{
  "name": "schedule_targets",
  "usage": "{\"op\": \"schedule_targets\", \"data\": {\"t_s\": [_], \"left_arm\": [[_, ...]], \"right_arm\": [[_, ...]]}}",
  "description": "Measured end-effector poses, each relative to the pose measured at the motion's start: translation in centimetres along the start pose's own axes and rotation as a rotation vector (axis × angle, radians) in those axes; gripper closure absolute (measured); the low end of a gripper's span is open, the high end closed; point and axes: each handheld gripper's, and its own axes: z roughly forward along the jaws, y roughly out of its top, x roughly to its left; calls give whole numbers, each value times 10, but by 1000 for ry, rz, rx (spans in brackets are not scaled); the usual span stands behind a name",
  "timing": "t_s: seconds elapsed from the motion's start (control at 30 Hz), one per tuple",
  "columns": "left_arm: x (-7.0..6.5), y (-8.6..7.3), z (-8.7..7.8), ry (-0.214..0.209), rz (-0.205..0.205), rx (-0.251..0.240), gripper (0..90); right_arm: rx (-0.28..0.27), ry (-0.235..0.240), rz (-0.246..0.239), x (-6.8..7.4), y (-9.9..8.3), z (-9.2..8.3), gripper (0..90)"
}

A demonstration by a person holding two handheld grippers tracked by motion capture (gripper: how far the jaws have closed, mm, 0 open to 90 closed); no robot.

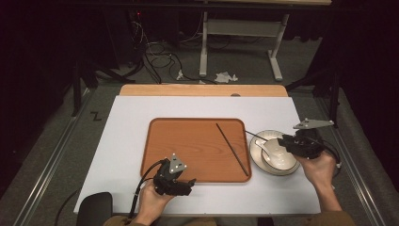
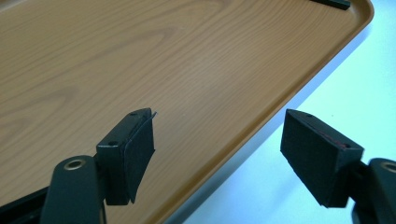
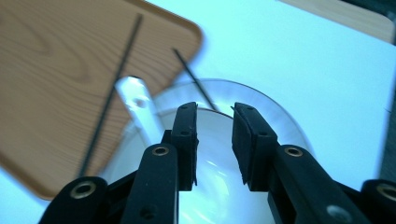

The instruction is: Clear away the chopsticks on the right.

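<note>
I take the wooden tray (image 1: 188, 146) as my landmark on the white table (image 1: 127, 127). My right gripper (image 3: 214, 140) hovers just off the tray's right edge, above the white bowl (image 1: 278, 162) that sits on the table beside that edge. Its jaws are parted with a narrow gap and nothing sits between the pads; they pinch nothing. Under them, in the right gripper view, I look straight into the bowl, with the white spoon (image 3: 137, 105) lying in it, handle pointing back toward the tray. One black chopstick (image 1: 232, 149) lies aslant on the tray's right part, running from near the far rim down to the near right corner. The second chopstick (image 1: 256, 136) lies off the tray, its far end resting across the bowl's rim on the tray side. My left gripper (image 2: 217, 154) is at the tray's near edge, left of the middle, with the jaws spread wide: one pad hangs over the tray's wood, the other over the table just outside the rim, and the space between them is empty.
</note>
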Motion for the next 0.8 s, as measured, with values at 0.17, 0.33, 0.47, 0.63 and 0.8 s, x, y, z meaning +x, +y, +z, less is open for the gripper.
{"op": "schedule_targets", "data": {"t_s": [0.17, 0.33, 0.47, 0.63, 0.8], "left_arm": [[1, -5, -4, 16, -21, -1, 259], [2, -8, -8, 32, -37, -2, 259], [4, -10, -10, 38, -46, -4, 259], [3, -10, -10, 38, -46, -2, 258], [3, -10, -9, 39, -45, -2, 259]], "right_arm": [[4, -14, 64, -30, -8, -1, 721], [53, -26, 82, -45, -12, 9, 727], [124, -31, 81, -54, -19, 21, 741], [197, -15, 74, -59, -24, 23, 758], [235, 2, 66, -59, -28, 20, 762]]}}
